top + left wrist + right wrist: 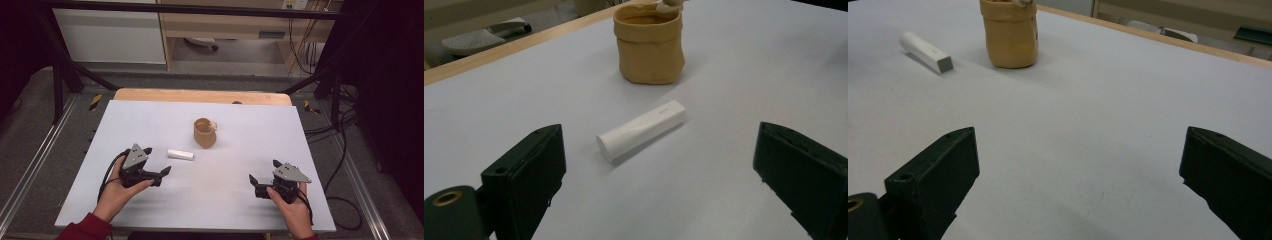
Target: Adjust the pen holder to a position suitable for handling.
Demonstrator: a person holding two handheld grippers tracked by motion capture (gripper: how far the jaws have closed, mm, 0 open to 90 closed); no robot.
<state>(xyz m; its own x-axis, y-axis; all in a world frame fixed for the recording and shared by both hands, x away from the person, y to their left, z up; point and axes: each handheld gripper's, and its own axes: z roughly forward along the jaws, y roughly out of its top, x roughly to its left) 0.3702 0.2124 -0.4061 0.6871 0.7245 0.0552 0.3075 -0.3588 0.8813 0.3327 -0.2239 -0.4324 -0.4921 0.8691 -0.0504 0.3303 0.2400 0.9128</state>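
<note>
A white tube [180, 154] lies flat on the white table sheet [150, 120], just left of centre. Behind it to the right stands a tan soft pouch [205, 132] with a pale item poking out of its top. My left gripper [157, 160] is open, just short of the tube. In the left gripper view the tube [642, 130] lies a little beyond the wide-apart jaws, with the pouch [650, 42] past it. My right gripper [265, 171] is open at the front right over bare sheet. The right gripper view has the pouch [1010, 35] and tube [926, 51] far off.
A wooden table edge [200, 95] runs along the far side of the sheet. Black frame bars [65, 65] stand at the far corners. Cables [345, 130] trail on the floor to the right. Cabinets stand behind the table.
</note>
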